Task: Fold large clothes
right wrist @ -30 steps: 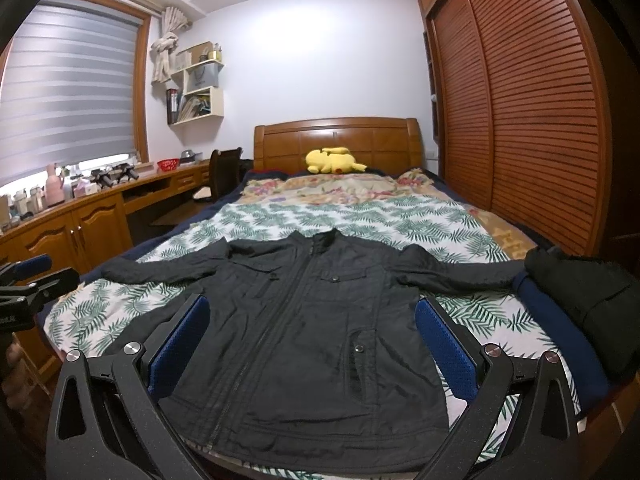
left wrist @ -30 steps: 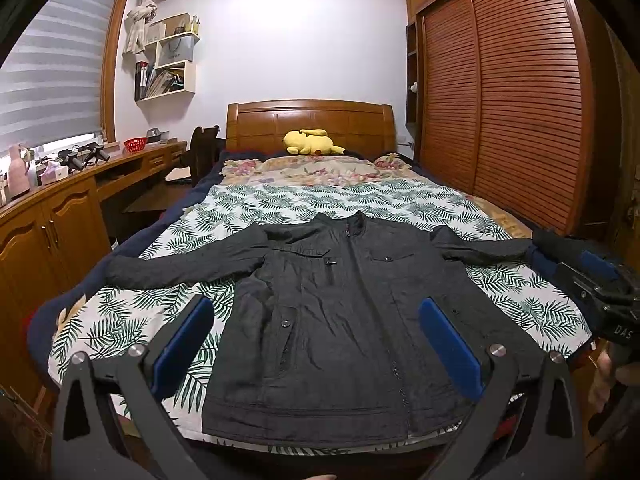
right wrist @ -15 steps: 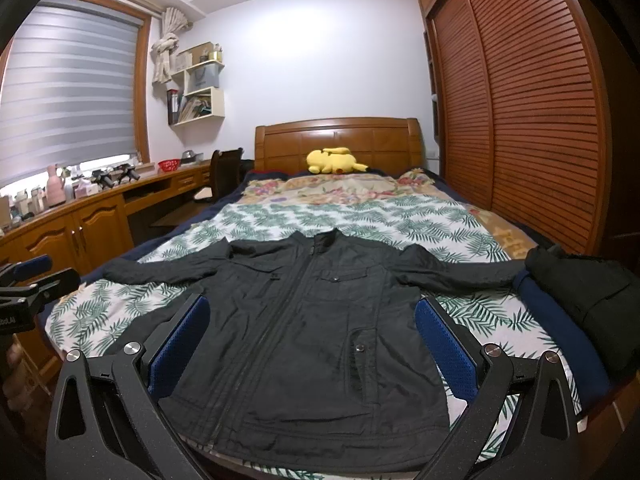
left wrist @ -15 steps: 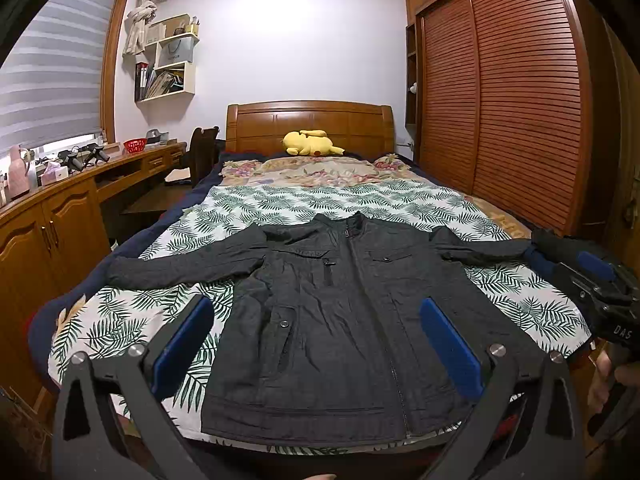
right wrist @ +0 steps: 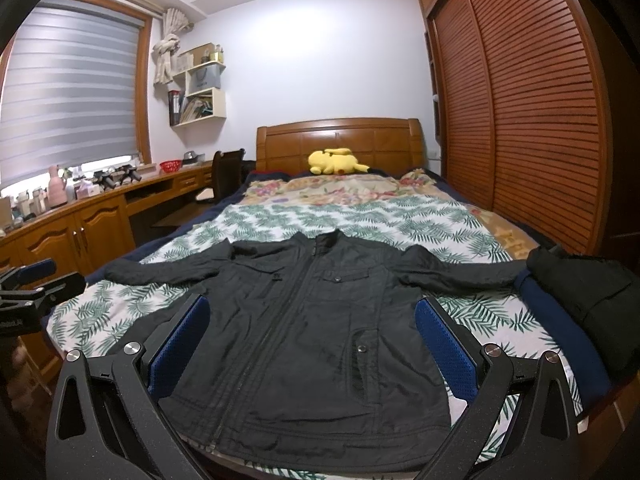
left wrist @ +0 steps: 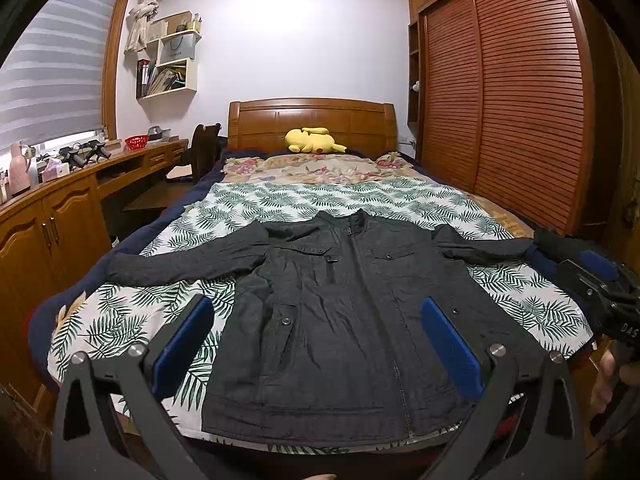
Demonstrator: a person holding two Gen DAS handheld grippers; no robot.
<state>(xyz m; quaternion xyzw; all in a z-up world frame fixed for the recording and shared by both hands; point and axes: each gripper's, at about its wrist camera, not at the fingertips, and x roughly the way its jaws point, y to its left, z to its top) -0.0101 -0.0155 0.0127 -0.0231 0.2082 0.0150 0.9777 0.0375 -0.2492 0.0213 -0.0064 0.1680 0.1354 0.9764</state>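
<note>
On the near half of the bed (left wrist: 132, 320), a dark jacket (left wrist: 340, 320) lies face up, zipped, collar toward the headboard (left wrist: 312, 120) and both sleeves stretched sideways, the hem at the bed's foot edge. Over the last second almost nothing has shifted: the jacket keeps the same spread and both tools stay hovering short of it, so by my reading folding has not begun and the person is only lining up a first grab, likely a sleeve or a shoulder.

The left gripper (left wrist: 316, 344) has its jaws wide apart and empty; the right gripper (right wrist: 312, 340) likewise, jaws apart with nothing between them. Their blue pads (right wrist: 180, 344) look rubbery against black frames.

The jacket's cloth looks thin, faintly quilted and creased, with snap buttons and flap pockets; it should drape limply when lifted. Beneath it is a leaf-print sheet (right wrist: 280, 220). A second dark garment (right wrist: 592, 292) is heaped at the bed's right edge, touching one cuff. A yellow plush toy (left wrist: 312, 141) rests by the headboard.
</note>
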